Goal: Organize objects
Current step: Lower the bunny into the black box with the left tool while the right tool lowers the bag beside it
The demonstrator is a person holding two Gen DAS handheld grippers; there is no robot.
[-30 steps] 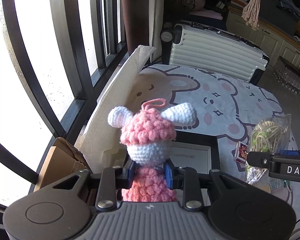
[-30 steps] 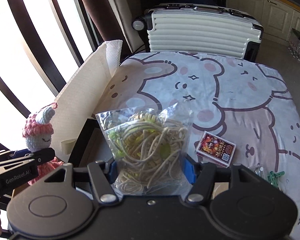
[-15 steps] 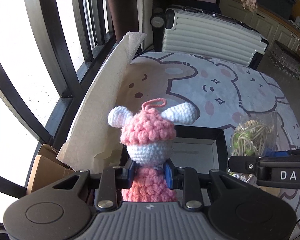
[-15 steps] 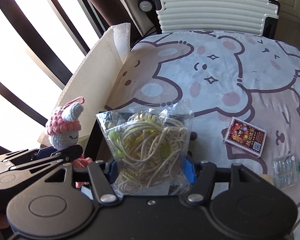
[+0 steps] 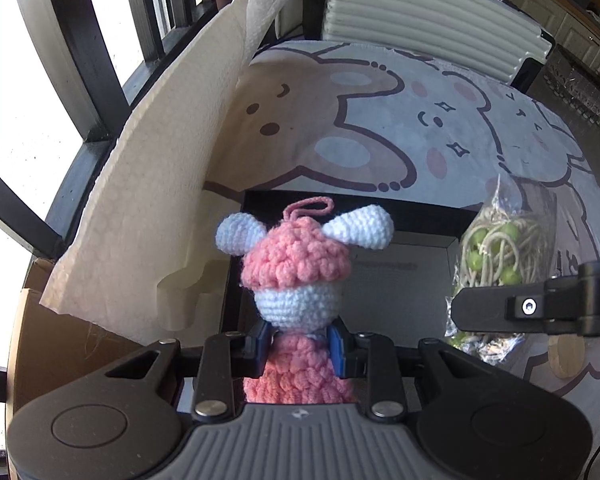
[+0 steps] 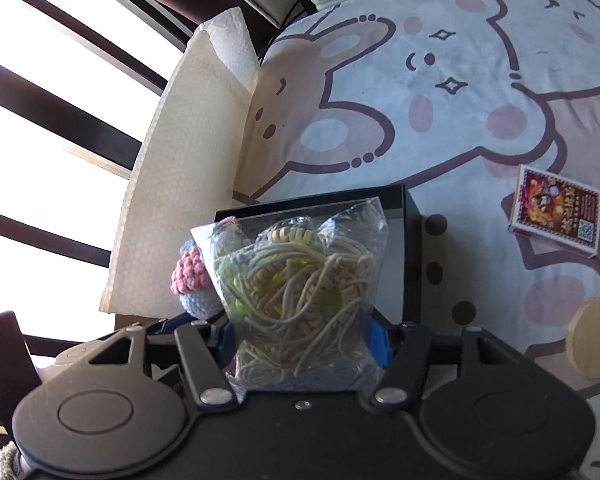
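Observation:
My left gripper is shut on a pink and white crochet doll and holds it over the near edge of an open black box. My right gripper is shut on a clear bag of beige cords with green beads, held above the same box. In the left wrist view the bag hangs at the box's right side. In the right wrist view the doll shows just left of the bag.
A white foam sheet stands along the box's left side by the window bars. A bear-print cloth covers the table. A card box and a wooden disc lie to the right. A white suitcase stands behind.
Both grippers have moved forward and down toward the black box, still holding the doll and the bag. The two grippers are closer together.

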